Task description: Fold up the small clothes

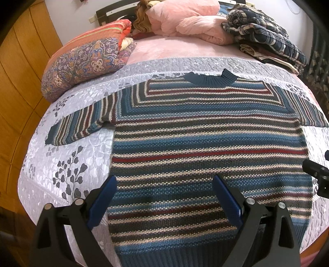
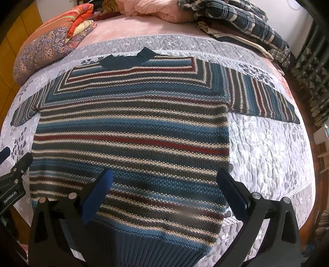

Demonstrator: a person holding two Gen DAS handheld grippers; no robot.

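Note:
A striped knit sweater in blue, red, cream and grey lies flat on the bed, dark blue collar at the far end, both sleeves spread sideways. My left gripper hovers open above the sweater's lower left part, one finger over its left edge. My right gripper hovers open above the lower right part, one finger near the right edge. Nothing is between either pair of fingers. The right gripper's body shows at the left view's right edge; the left gripper's body shows at the right view's left edge.
The sweater rests on a grey floral quilt. Behind it lie a patterned folded quilt, a pink blanket and a plaid pile of clothes. A wooden wardrobe stands at left.

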